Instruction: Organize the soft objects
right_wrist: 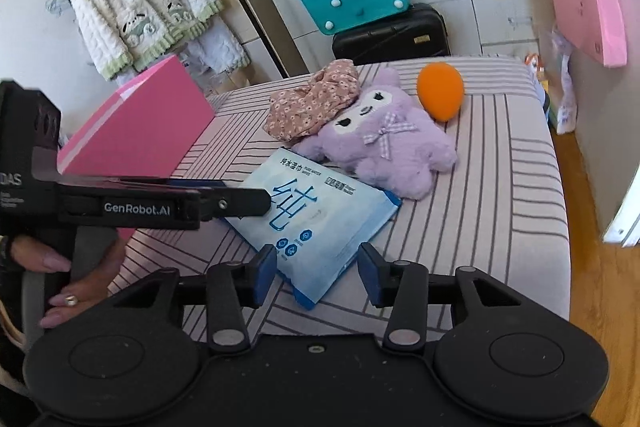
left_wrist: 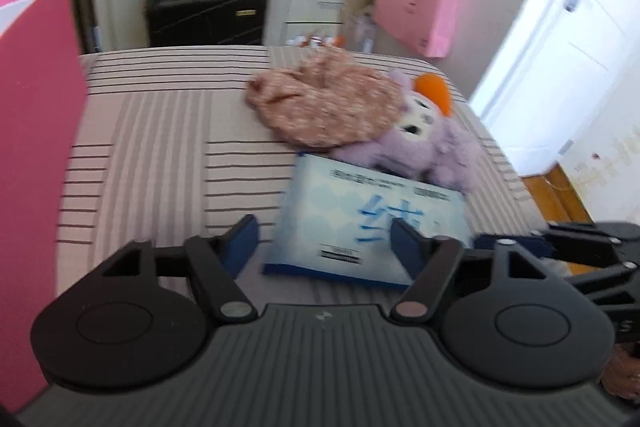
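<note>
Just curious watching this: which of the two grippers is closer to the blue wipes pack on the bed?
Hard to call. The left gripper hovers open over the wipes pack at its left edge; the right gripper sits open around its near corner.

Both wrist views downward, bed [left_wrist: 160, 131] shared

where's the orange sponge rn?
Right wrist view: the orange sponge lies on the striped bed, far right of the pile, just beyond the purple plush. In the left wrist view it peeks out behind the plush's head.
</note>
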The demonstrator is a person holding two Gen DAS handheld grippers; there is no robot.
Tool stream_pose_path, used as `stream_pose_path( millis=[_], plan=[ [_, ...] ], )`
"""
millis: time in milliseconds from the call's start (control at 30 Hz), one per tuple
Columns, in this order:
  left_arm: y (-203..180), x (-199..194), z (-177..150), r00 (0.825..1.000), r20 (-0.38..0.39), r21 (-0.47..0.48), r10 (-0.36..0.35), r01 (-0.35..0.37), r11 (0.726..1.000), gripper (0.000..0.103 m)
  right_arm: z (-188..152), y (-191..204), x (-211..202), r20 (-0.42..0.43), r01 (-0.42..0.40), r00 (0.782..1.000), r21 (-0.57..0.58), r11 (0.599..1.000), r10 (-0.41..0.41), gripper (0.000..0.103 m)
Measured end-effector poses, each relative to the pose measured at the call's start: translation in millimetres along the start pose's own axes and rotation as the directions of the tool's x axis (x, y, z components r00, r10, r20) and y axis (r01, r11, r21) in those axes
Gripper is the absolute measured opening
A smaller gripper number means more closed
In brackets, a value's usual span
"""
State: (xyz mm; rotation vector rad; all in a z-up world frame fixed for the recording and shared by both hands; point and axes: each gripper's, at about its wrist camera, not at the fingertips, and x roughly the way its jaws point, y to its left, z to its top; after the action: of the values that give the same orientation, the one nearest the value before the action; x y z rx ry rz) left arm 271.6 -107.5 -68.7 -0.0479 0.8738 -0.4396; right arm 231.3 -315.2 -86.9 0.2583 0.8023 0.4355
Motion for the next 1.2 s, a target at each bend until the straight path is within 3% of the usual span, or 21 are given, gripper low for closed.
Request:
stream_pose_path(
  millis=[100,233,300,433,500,667,767,867,1200],
  plan=[
    [-8.3,0.9,-2.4,0.999,-0.002,0.034,-0.033,0.033,0.999,0.059,-1.5,4.8,2.9,0.019,0.022,1.000,-0.012,1.000,-0.022,0.051],
    [-11.5,1.7,-5.7,1.000,0.031,0.058,-0.001,-0.001,0.998,0.054,-2.4,0.1,1.6,0.030,0.018,0.999,0.011,1.000,-0.019,0.049],
    [-8.5,0.7,-3.2,1.000,0.020,0.041,-0.008,0.007,0.999,0.047,-2.3,-1.9,1.5,0.031,0.018,0.999,0.018,1.000,-0.019,0.049],
    [1.7,-0.2,1.8,0.997,-0.013,-0.007,-0.072,0.071,0.997,0.045,-1.4,0.9,7.4,0.046,0.018,0.999,0.008,1.000,-0.018,0.052],
    [7.1,-1.1,1.6,0.992,-0.027,-0.061,-0.119,0.117,0.991,0.043,-2.5,4.6,9.9,0.064,0.039,0.997,-0.012,0.999,-0.038,0.048],
    [9.1,-6.2,-5.6,0.990,-0.035,-0.125,-0.138,0.133,0.983,0.037,-4.2,16.6,12.2,0.087,0.104,0.991,-0.054,0.993,-0.099,0.044],
    [-0.7,-9.7,-10.8,0.995,-0.028,-0.089,-0.093,0.090,0.992,0.034,-4.8,22.4,12.5,0.092,0.126,0.989,-0.073,0.989,-0.119,0.044],
    [-6.2,-12.9,-13.4,0.997,-0.034,-0.073,-0.071,0.068,0.995,0.035,-4.3,22.9,10.1,0.088,0.133,0.988,-0.077,0.988,-0.126,0.045],
    [-5.5,-27.9,-17.5,0.988,-0.092,-0.101,-0.120,0.111,0.989,0.035,-2.4,32.6,-4.3,0.043,0.111,0.993,-0.080,0.991,-0.108,0.046]
  ],
)
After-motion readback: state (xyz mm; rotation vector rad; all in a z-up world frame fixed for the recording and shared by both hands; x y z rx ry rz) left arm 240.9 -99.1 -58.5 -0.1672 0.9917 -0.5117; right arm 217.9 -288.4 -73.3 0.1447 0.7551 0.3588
